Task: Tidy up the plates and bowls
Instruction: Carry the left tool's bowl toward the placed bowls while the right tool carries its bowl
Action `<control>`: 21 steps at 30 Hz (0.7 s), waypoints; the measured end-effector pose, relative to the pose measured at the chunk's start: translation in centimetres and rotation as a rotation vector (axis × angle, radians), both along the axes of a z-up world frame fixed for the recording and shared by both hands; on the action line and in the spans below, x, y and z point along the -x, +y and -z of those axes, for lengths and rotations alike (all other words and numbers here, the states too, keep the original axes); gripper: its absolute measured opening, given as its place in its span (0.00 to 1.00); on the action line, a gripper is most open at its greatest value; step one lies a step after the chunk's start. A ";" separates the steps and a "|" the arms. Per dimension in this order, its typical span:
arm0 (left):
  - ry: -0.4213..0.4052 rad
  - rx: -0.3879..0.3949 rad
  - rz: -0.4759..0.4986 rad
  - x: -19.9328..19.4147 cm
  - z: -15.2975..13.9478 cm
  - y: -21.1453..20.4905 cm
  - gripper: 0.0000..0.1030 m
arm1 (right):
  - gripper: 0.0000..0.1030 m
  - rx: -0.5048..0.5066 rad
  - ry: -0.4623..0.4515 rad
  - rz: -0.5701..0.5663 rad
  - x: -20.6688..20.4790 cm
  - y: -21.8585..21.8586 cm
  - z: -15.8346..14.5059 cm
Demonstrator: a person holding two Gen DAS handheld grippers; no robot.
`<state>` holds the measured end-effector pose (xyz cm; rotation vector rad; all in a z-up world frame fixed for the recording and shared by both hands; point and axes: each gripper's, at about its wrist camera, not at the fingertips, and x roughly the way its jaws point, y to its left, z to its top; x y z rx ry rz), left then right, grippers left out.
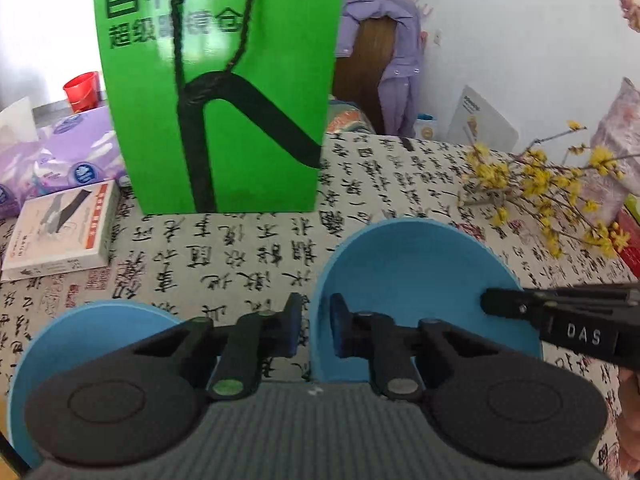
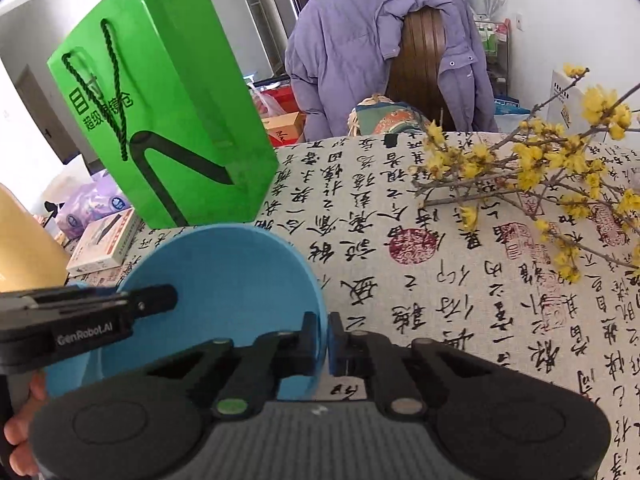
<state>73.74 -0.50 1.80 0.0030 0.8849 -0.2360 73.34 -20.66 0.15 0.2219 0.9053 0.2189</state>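
Observation:
A blue bowl (image 1: 416, 280) stands on the calligraphy tablecloth, right of centre in the left wrist view; it also shows in the right wrist view (image 2: 232, 276). My left gripper (image 1: 315, 330) straddles its left rim, jaws a little apart, not clamped. My right gripper (image 2: 325, 340) is shut on the bowl's right rim; it enters the left wrist view from the right (image 1: 532, 308). A second blue dish (image 1: 80, 336), a plate or bowl, lies at the lower left under my left gripper body.
A tall green paper bag (image 1: 224, 92) stands behind the bowl. A white boxed book (image 1: 60, 232) lies at the left. Yellow flower branches (image 2: 532, 176) lie across the right of the table. A chair with a purple jacket (image 2: 380, 48) stands at the far edge.

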 end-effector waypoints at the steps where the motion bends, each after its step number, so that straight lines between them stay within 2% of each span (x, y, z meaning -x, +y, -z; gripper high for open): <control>1: 0.001 -0.011 0.002 0.1 0.1 -0.2 0.11 | 0.04 -0.007 -0.004 -0.004 0.1 -0.1 -0.1; 6: 0.023 -0.013 -0.008 0.6 0.2 -0.7 0.09 | 0.04 0.014 -0.015 -0.006 0.4 -0.4 -0.6; 11: 0.002 0.016 -0.014 3.0 -1.5 -0.3 0.07 | 0.04 0.015 -0.029 -0.015 2.0 -0.8 -1.9; 16: -0.037 0.028 -0.004 7.9 -3.9 -0.2 0.06 | 0.04 0.006 -0.060 -0.033 5.7 -1.3 -4.4; 21: -0.047 0.067 -0.017 13.7 -6.1 0.6 0.05 | 0.04 0.019 -0.085 -0.058 11.3 -1.2 -7.1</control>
